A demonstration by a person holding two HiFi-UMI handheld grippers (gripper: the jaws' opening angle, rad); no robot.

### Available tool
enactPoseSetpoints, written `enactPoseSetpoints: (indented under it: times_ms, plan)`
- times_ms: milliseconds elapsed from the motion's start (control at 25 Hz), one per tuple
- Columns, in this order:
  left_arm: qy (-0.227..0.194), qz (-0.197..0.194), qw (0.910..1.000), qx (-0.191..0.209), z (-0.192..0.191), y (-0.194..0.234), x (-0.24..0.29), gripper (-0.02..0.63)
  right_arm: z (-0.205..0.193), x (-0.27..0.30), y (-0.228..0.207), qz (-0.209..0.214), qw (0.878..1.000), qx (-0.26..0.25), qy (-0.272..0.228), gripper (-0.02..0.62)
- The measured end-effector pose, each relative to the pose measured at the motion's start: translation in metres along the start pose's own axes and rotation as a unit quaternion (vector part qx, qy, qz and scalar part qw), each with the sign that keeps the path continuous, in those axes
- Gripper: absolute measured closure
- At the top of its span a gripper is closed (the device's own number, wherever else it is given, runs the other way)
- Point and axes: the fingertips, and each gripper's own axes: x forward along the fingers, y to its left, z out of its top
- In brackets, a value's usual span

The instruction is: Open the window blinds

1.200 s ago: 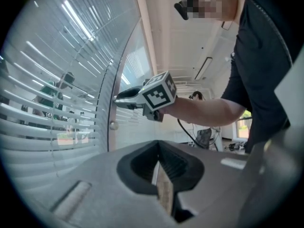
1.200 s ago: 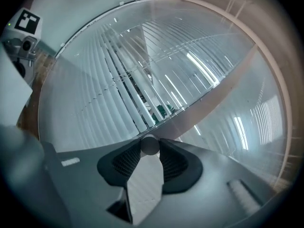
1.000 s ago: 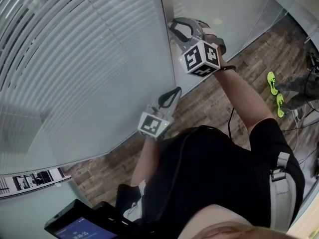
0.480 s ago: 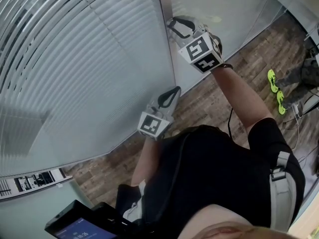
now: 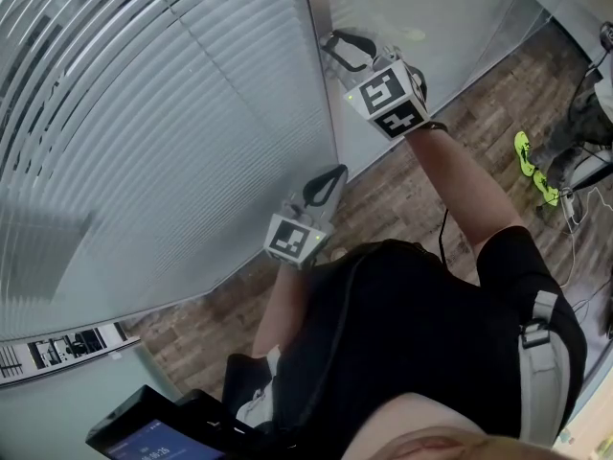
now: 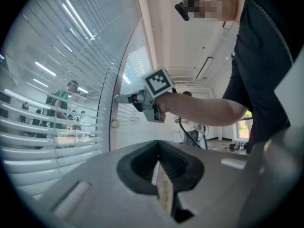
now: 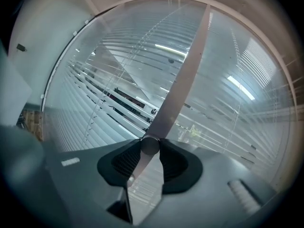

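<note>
The slatted blinds point(image 5: 172, 113) hang behind glass, left of a metal frame post point(image 5: 324, 75). In the right gripper view a small round knob point(image 7: 150, 145) on that post point(image 7: 185, 80) sits pinched between the black pads, so my right gripper point(image 7: 151, 148) is shut on it. The head view shows that gripper point(image 5: 332, 42) raised against the post, marker cube rolled. My left gripper point(image 5: 330, 176) hangs lower near the glass, jaws shut on nothing point(image 6: 159, 167). From the left gripper view the right gripper point(image 6: 119, 98) touches the post. Slats point(image 7: 118, 94) stand partly tilted, with dark gaps.
A wood-plank floor point(image 5: 412, 190) runs along the glass wall. Yellow-green shoes point(image 5: 525, 157) and cables lie at the right. A dark device with a lit screen point(image 5: 144, 434) sits at the bottom left. A second small knob point(image 6: 114, 124) is lower on the post.
The right gripper has rolled on the knob, its marker cube turning. Dark gaps between the upper slats have widened. The left gripper has stayed still.
</note>
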Motion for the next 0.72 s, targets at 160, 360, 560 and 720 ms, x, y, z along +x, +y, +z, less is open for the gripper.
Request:
enactPoseSetpoints:
  times_ms: [160,360,560,720]
  plan:
    - [0.006,-0.001,1.0000,-0.004,0.0021,-0.0010,0.0013,0.603,0.0014,-0.0005,0.0001,0.000,1.000,-0.015,-0.004,0.466]
    - [0.006,-0.003,1.0000,-0.006,0.0022,-0.0027,0.0021,0.603,0.0022,-0.0019,0.0002,-0.003,1.000,-0.017,-0.006,0.466]
    - [0.002,-0.003,1.0000,0.000,0.0003,-0.0015,0.0030,0.603,0.0024,-0.0021,0.0004,-0.003,1.000,-0.023,-0.008,0.466]
    - [-0.001,-0.004,1.0000,0.000,-0.0009,-0.0020,0.0041,0.603,0.0020,-0.0009,0.0016,-0.004,0.999,-0.039,-0.007,0.462]
